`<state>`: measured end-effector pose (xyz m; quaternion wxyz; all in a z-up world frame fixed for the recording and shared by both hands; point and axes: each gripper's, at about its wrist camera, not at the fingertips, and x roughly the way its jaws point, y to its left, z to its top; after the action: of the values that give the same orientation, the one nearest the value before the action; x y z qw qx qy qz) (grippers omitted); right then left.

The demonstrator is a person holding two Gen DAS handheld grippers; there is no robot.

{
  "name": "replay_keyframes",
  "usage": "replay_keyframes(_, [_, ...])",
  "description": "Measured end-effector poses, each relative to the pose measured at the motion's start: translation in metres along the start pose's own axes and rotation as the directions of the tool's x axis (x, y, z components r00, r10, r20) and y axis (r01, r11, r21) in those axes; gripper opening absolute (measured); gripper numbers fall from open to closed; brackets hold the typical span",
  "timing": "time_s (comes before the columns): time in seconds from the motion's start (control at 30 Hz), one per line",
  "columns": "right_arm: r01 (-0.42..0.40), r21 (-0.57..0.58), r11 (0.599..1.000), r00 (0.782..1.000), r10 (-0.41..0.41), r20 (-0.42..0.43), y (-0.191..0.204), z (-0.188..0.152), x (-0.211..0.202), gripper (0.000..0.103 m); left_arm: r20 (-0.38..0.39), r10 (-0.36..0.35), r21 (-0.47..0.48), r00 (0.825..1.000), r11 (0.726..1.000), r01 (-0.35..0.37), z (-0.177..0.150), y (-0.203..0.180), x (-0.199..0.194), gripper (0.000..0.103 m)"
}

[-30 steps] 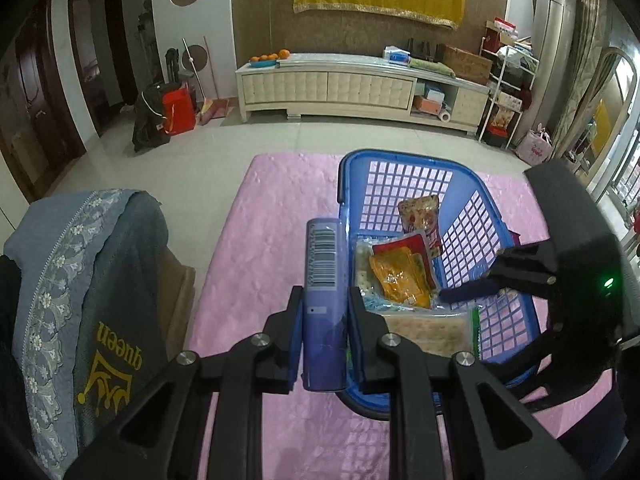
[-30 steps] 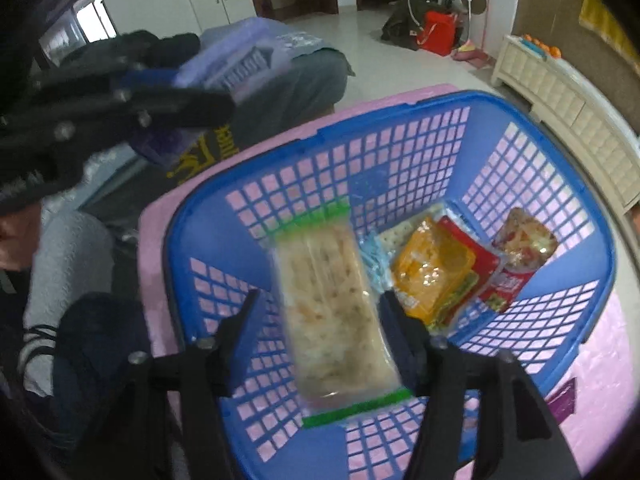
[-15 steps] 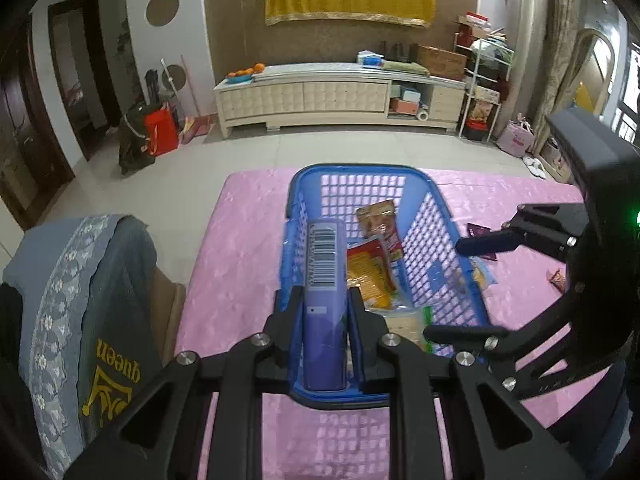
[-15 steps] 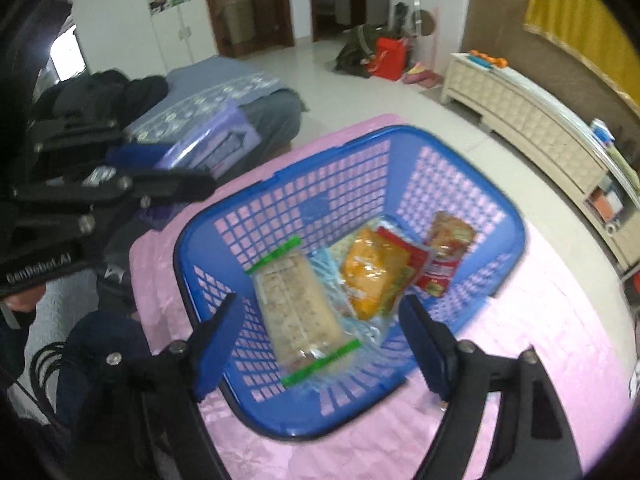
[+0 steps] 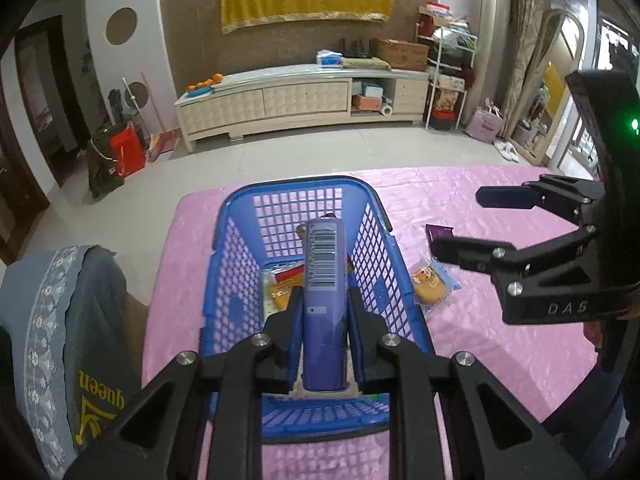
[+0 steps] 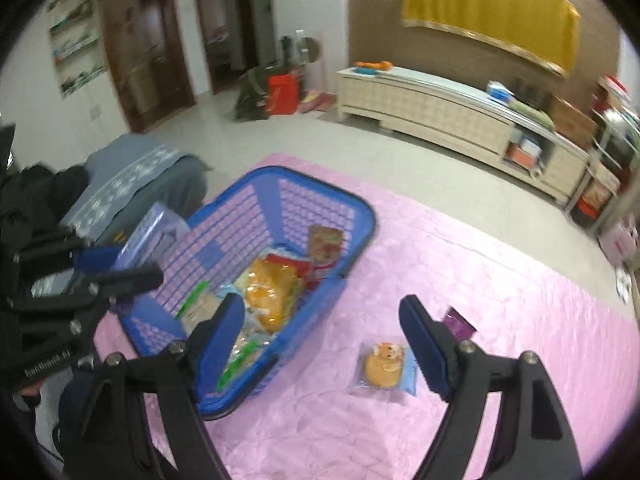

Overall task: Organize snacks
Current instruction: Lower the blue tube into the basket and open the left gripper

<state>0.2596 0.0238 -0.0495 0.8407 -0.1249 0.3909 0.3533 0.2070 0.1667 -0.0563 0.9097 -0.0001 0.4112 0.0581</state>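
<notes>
Left gripper (image 5: 323, 312) fingers (image 5: 294, 316) are clamped on the purple pack (image 5: 323, 300), held over the blue basket (image 5: 224, 264) at frame centre for dropping in. Right gripper (image 6: 322, 332) is spread wide and empty, aimed at the bun packet (image 6: 382, 368) lower centre on the pink cloth (image 6: 500, 300), likely next.

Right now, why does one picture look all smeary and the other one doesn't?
The right wrist view is motion-blurred: the blue basket and the snacks inside look smeared. The left wrist view is sharp; the barcode on the purple pack reads clearly. Both views bend straight lines near the edges.
</notes>
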Motion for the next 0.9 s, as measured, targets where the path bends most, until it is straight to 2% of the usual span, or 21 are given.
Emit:
replay_keyframes(0.13, [0.031,0.062,0.998,1.0,-0.031,0.0,-0.013,-0.004,0.006,0.09,-0.022,-0.028,0.006,0.999,1.0,0.029,0.009,-0.003,0.016,0.019])
replay_keyframes(0.23, [0.103,0.051,0.993,0.994,-0.105,0.038,-0.018,-0.008,0.005,0.095,-0.035,-0.04,-0.003,0.999,0.999,0.04,0.012,-0.004,0.031,0.019])
replay_keyframes(0.37, [0.094,0.103,0.99,0.995,-0.097,0.025,-0.029,-0.013,0.014,0.102,-0.066,-0.058,0.005,0.996,0.998,0.059,0.014,-0.006,0.053,0.019])
replay_keyframes(0.67, [0.113,0.194,0.974,0.994,-0.11,-0.027,-0.057,-0.024,0.041,0.103,-0.133,-0.096,0.0,0.986,0.995,0.097,0.015,-0.007,0.102,0.019])
replay_keyframes(0.87, [0.115,0.241,0.964,0.993,-0.108,-0.041,-0.075,-0.033,0.045,0.103,-0.16,-0.126,-0.019,0.979,0.992,0.125,0.02,-0.007,0.12,0.019])
replay_keyframes(0.9, [0.114,0.247,0.962,0.993,-0.106,-0.044,-0.077,-0.035,0.045,0.103,-0.152,-0.151,-0.025,0.977,0.989,0.149,0.023,-0.007,0.118,0.029])
